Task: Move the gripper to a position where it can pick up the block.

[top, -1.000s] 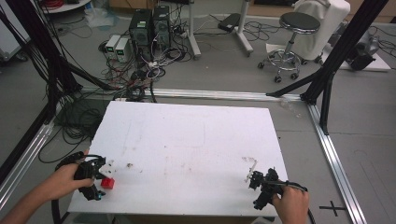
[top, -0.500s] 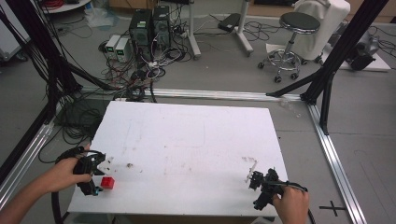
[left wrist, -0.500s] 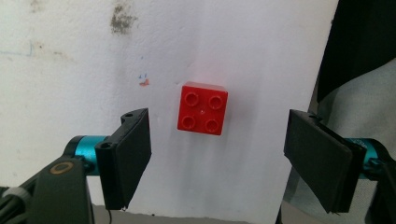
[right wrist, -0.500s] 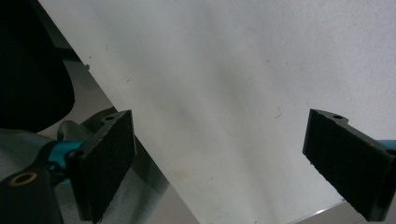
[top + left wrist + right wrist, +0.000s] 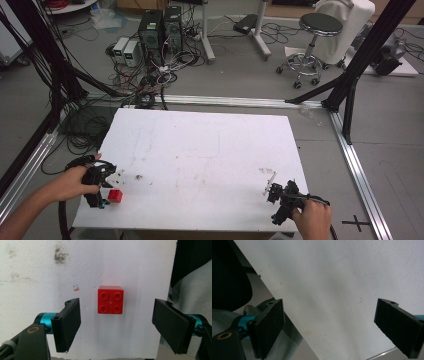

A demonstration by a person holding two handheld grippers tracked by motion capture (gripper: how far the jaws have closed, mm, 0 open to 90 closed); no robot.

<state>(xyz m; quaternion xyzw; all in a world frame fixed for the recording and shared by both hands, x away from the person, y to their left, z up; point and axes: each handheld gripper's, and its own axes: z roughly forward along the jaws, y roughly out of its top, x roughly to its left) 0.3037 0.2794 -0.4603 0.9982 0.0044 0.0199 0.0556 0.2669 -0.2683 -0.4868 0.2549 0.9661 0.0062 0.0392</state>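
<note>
Presently, the left gripper (image 5: 102, 192) sat at the near left corner of the white table (image 5: 210, 150), held in the person's left hand (image 5: 70, 181). Its jaws were spread wide apart, holding nothing. A red four-stud brick (image 5: 110, 299) lay flat on the tabletop, studs up, between the line of the two jaws but a little ahead of their tips, touching neither; in the high view it showed just beside the gripper, close to the table's near edge. A dark smudge (image 5: 60, 256) marked the surface farther off.

The right gripper (image 5: 276, 192) rested near the table's near right corner, in the right hand (image 5: 311, 220). Its jaws also stood wide open over bare tabletop, with the table edge running diagonally beneath them.
</note>
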